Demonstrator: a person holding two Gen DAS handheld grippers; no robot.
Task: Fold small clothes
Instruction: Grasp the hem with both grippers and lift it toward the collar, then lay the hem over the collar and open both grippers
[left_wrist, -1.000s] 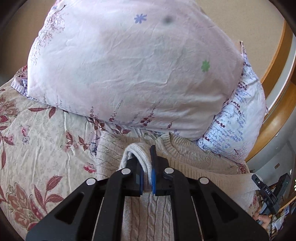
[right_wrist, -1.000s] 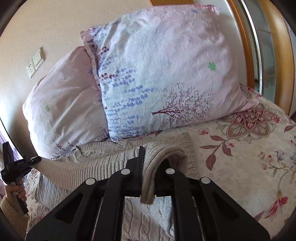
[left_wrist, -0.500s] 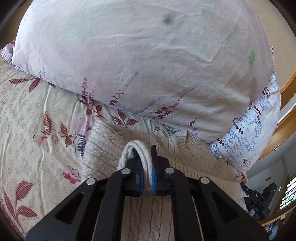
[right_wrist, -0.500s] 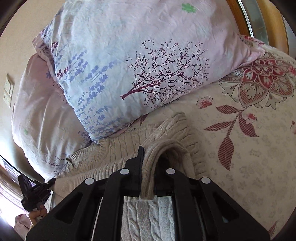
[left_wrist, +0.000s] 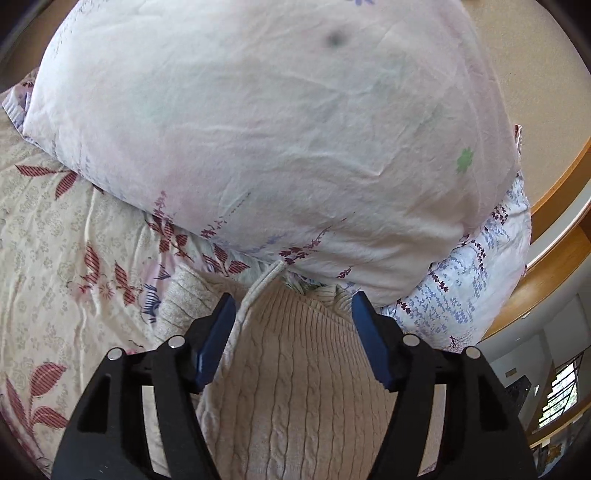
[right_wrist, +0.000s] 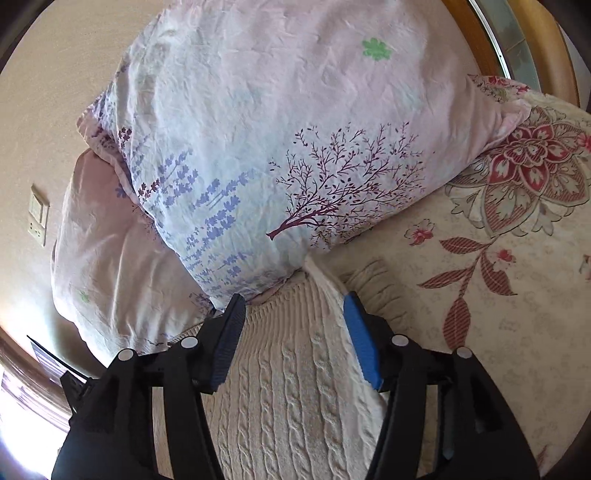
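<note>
Both claws gape wide and grip nothing: the left gripper (left_wrist: 293, 308) and right gripper (right_wrist: 293, 308) hover over the cream cable-knit sweater (left_wrist: 295, 387), which lies on the floral bedspread (left_wrist: 48, 258), its far edge against the pillows (left_wrist: 277, 129).

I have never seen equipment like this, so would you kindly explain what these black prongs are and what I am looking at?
These are two hand-held grippers, one in each of a person's hands, each carrying a wide-angle camera that looks along its two fingers. One picture comes from the left gripper, the other from the right gripper. Both stand open, blue pads apart, holding nothing. Beneath them lies a cream cable-knit sweater on a floral bedspread. Its far edge reaches two pillows: a pale pink pillow and a pillow printed with lavender sprigs and a tree.
</note>
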